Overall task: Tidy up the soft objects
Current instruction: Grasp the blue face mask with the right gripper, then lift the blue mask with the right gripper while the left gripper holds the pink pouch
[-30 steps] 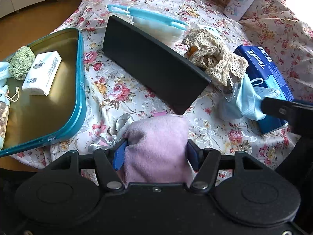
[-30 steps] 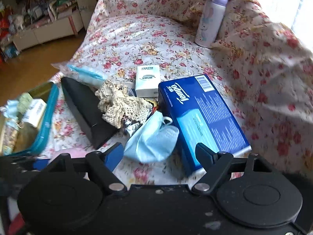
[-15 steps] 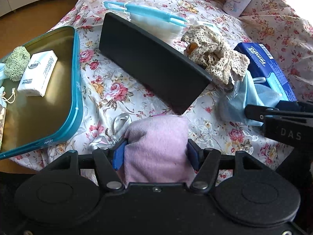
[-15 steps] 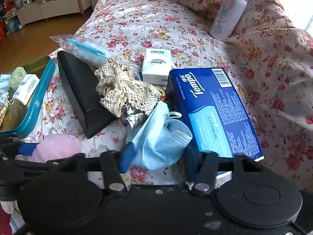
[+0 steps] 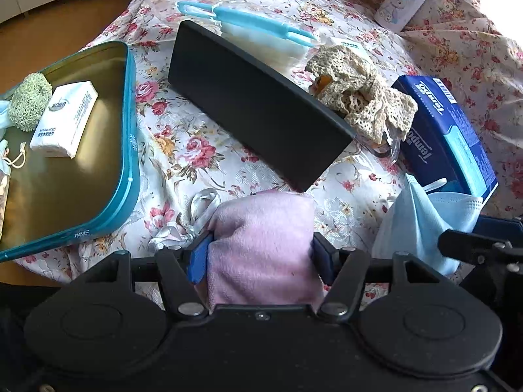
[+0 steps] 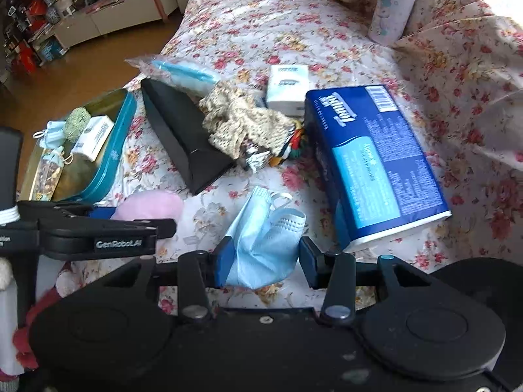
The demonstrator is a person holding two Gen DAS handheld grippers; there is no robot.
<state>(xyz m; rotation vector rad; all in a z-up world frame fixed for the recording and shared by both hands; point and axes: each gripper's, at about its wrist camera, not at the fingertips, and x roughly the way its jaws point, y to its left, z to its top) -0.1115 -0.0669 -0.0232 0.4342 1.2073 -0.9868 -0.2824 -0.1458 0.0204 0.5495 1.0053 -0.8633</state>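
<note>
1. The left claw (image 5: 261, 254) pinches a folded pink cloth (image 5: 261, 245) between its blue pads, low over a bed covered with a floral bedspread (image 5: 202, 153).
2. The right claw (image 6: 263, 261) is pressed in on a crumpled light-blue face mask (image 6: 264, 238); the mask bunches between its blue pads and hangs just above the bedspread.
3. In the left wrist view, the right claw and the mask appear at the right edge, near the pink cloth but apart from it.
4. A teal tin tray (image 5: 130, 150) sits at the left edge of the bed. It holds a white tissue pack (image 5: 65, 117), a green knitted ball (image 5: 29, 101), and another pale-blue mask (image 6: 54, 130).
5. A black rectangular box (image 5: 255, 117) lies beyond the pink cloth, in the middle of the bed.
6. A beige lace fabric (image 5: 359, 98) rests against the far side of the black box.
7. A dark-blue tissue package (image 6: 376, 160) lies to the right of the lace.
8. A small white tissue pack (image 6: 287, 88) lies behind the lace, and a lilac bottle (image 6: 394, 6) stands upright at the far right.
</note>
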